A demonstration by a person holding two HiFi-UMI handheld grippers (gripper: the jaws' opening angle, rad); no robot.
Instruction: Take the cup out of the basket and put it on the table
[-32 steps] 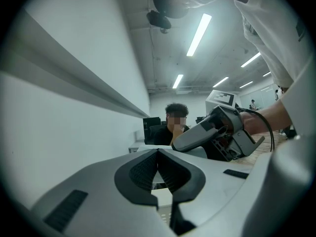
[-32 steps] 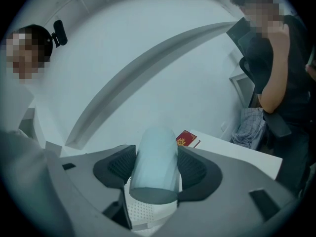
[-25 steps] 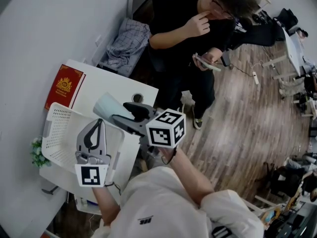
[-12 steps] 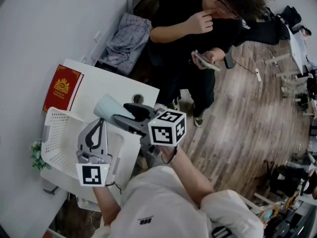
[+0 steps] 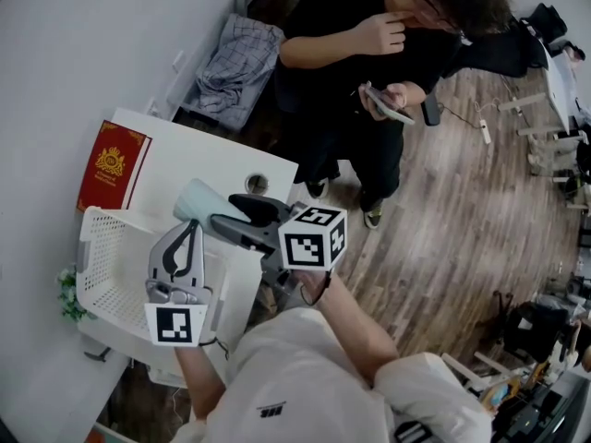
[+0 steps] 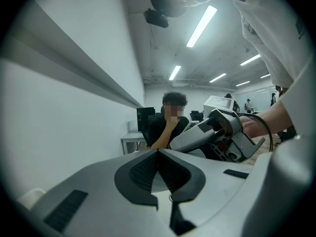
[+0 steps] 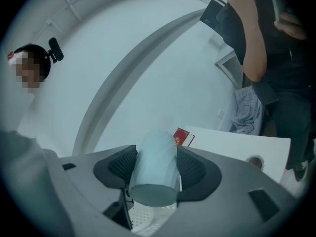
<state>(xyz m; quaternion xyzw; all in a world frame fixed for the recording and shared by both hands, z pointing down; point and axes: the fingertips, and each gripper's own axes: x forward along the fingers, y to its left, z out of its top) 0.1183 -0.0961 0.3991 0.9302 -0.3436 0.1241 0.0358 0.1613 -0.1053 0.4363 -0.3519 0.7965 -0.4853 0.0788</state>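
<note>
At centre-left, the right gripper grips the cup over the table's bare strip beside the basket; the left gripper is clenched, empty.

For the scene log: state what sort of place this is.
Probably an open office or lab workroom: a white table with a cable hole, long ceiling strip lights, and more desks on a wood-look floor.
</note>
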